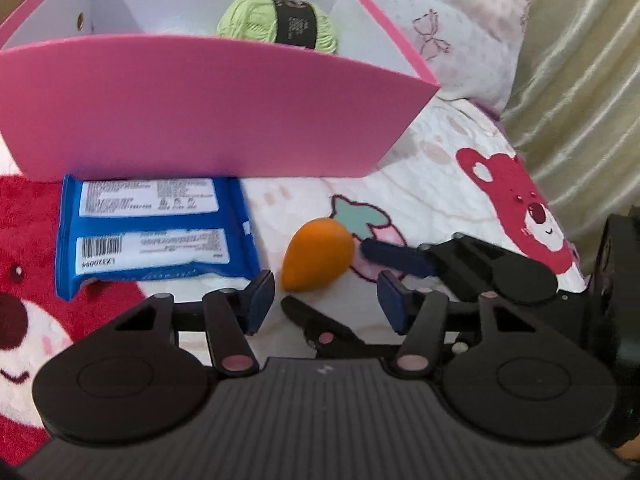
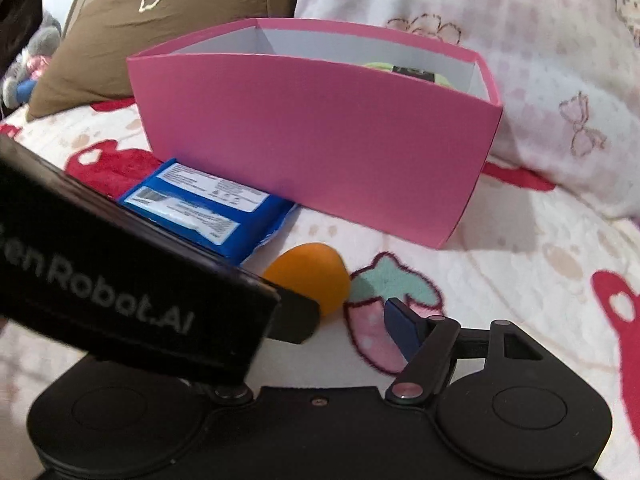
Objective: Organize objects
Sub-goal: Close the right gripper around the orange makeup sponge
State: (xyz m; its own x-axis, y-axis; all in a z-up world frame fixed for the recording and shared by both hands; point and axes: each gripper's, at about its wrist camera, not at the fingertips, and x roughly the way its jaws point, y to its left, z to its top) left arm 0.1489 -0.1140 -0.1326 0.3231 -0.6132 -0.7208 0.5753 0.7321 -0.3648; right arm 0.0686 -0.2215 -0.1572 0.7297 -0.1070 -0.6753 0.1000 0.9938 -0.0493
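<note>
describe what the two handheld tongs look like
Both are matte black plastic: the left tongs have round hinge discs, pinkish pivot pins, a ribbed base and dark blue pads. The right tongs match; white "Robot.AI" lettering marks a black housing.

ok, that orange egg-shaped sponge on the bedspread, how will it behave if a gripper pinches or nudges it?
The orange sponge looks matte and foam-like, so it probably squashes under the pads and is light for its size. Its rounded teardrop shape, lying on its side, suggests a nudge would roll it in a curve. The soft bedspread should damp that roll.
</note>
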